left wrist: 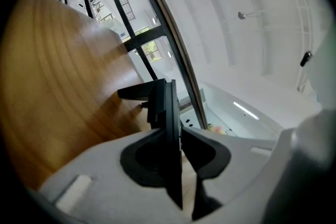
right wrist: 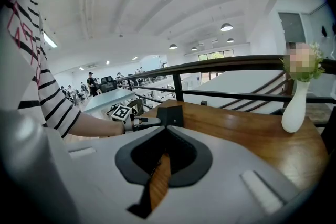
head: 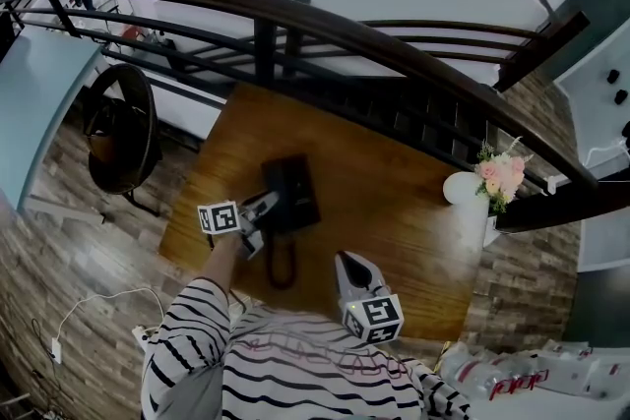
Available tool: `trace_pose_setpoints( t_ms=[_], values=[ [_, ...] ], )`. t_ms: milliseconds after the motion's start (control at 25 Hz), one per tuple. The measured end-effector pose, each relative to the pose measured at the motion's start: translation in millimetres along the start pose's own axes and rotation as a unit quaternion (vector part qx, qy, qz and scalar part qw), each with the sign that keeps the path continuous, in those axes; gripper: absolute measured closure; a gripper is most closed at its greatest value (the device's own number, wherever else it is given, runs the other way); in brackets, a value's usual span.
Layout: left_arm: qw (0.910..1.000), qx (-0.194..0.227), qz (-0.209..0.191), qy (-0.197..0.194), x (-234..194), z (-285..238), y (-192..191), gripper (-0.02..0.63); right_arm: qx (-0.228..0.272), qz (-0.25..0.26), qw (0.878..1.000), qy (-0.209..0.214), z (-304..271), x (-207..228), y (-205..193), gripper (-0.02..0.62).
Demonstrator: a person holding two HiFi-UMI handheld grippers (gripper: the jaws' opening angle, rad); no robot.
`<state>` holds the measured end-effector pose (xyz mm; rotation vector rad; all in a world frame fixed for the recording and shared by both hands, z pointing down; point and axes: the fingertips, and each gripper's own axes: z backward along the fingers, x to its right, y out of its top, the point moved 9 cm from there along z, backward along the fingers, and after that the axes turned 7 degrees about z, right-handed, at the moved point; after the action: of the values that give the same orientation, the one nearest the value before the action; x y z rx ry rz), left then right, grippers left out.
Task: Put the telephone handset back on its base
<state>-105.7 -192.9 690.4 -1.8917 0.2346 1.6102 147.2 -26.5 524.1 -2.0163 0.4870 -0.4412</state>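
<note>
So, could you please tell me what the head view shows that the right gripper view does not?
Only the head view shows the dark cord looping from the telephone and a white cable on the floor. Only the right gripper view shows ceiling lamps and distant people. Both show the table, telephone, left gripper, flower vase and railing.

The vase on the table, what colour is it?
White vase, clearest in the right gripper view.
</note>
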Motion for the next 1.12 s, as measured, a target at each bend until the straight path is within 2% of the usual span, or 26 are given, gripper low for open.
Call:
trace_pose_setpoints(
  t_ms=[200,400,880,1120],
  values=[
    [0.9999,0.001,-0.007,0.011,4,3,-1,0.513,0.002,-0.001,1.0,-0.001,3,-5,0,0.594],
    [0.9989,0.011,-0.023,0.041,5,7,0,0.442,0.004,-0.002,1.0,-0.004,6,-3,-2,0.594],
    [0.9977,0.027,-0.039,0.048,16,26,-4,0.442,0.012,0.0,1.0,0.004,8,-12,-3,0.594],
    [0.9944,0.009,-0.094,0.047,43,36,-3,0.442,0.014,0.01,1.0,0.013,6,-19,-4,0.594]
  ],
)
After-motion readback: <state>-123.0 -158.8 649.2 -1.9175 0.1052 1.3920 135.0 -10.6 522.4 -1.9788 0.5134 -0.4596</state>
